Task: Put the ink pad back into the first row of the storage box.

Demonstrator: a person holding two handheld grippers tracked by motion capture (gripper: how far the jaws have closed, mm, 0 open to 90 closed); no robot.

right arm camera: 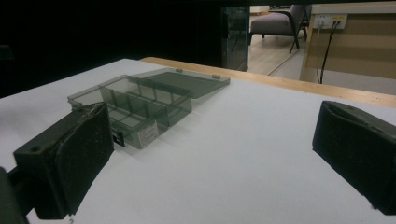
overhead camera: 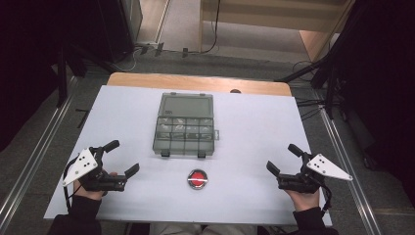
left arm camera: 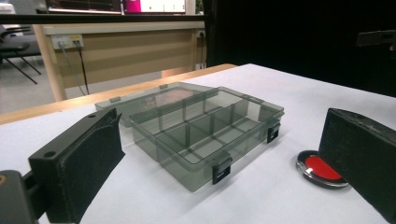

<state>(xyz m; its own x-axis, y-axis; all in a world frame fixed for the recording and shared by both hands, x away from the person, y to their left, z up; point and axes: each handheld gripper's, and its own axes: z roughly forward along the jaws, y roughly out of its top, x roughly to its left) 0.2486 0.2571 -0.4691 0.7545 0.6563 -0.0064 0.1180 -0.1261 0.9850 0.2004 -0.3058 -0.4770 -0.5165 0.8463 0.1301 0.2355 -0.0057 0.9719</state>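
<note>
White table [overhead camera: 254,147]: open compartment box [overhead camera: 185,128] (grippers apart)

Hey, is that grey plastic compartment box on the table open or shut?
Open. The compartment box has its lid folded back flat on the table behind it, so the dividers are exposed.

The compartment box [overhead camera: 185,130] sits mid-frame on the table [overhead camera: 254,127]; the round button [overhead camera: 197,179] lies below it; grippers flank lower left [overhead camera: 122,157] and lower right [overhead camera: 283,157].

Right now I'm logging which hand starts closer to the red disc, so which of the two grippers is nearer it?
The left gripper is nearer: the red disc lies just left of the table's middle, farther from the right gripper. Both are open and empty.
</note>
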